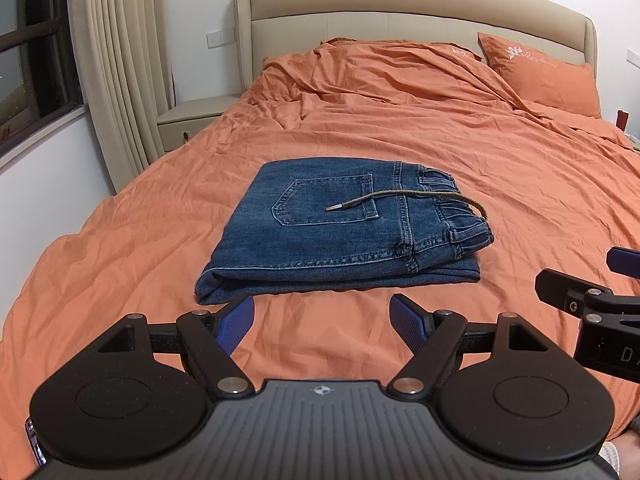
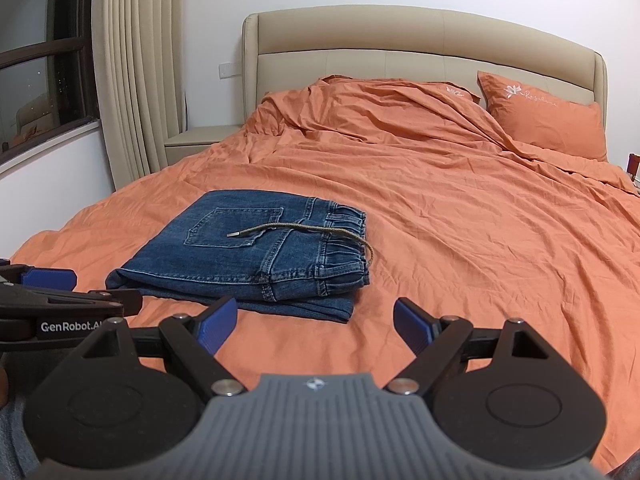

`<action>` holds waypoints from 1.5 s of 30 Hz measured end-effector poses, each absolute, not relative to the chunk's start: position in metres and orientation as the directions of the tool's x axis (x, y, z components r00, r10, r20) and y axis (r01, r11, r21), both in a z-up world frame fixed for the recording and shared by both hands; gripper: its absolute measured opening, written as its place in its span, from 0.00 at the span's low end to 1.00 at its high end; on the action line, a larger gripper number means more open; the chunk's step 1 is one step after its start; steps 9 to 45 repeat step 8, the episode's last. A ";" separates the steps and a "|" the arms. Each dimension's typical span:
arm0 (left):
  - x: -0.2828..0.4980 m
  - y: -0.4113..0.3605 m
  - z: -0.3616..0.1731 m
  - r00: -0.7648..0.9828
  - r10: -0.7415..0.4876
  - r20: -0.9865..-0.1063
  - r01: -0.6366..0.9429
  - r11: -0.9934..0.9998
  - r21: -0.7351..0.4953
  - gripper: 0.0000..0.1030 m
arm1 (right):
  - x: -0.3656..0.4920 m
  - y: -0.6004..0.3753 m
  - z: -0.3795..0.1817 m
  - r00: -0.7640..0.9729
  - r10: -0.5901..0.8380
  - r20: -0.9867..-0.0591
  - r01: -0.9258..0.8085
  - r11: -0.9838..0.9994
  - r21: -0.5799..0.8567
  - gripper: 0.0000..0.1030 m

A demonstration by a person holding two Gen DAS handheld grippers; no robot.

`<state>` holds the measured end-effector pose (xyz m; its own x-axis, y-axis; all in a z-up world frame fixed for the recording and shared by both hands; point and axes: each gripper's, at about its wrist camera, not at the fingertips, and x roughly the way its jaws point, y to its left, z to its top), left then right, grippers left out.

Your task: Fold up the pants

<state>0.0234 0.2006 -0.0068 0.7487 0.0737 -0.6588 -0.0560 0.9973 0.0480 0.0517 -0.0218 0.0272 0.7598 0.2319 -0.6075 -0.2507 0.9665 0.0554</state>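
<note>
Blue denim pants [image 1: 336, 232] lie folded into a compact stack on the orange bedspread, back pocket up, elastic waistband to the right. A brown drawstring [image 1: 408, 198] lies across the top. They also show in the right wrist view [image 2: 248, 256]. My left gripper [image 1: 322, 322] is open and empty, just short of the stack's near edge. My right gripper [image 2: 314, 322] is open and empty, near the stack's near right corner. Each gripper shows in the other's view: the right one [image 1: 592, 280] at the right edge, the left one [image 2: 68, 292] at the left edge.
The orange bedspread [image 1: 500, 200] covers a wide bed with a beige headboard [image 1: 420, 8]. An orange pillow [image 1: 544, 76] lies at the back right. A beige nightstand [image 1: 192, 120], curtain [image 1: 120, 60] and dark window stand to the left.
</note>
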 end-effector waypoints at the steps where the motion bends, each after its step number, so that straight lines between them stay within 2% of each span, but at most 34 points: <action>1: 0.023 0.201 -0.006 0.751 0.074 -0.657 -0.055 0.997 0.049 0.87 | 0.051 -0.022 0.027 0.760 0.230 -0.607 -0.249 0.967 0.055 0.79; 45: 0.022 0.202 -0.003 0.756 0.078 -0.649 -0.051 0.997 0.060 0.87 | 0.052 -0.024 0.024 0.750 0.232 -0.619 -0.247 0.967 0.063 0.79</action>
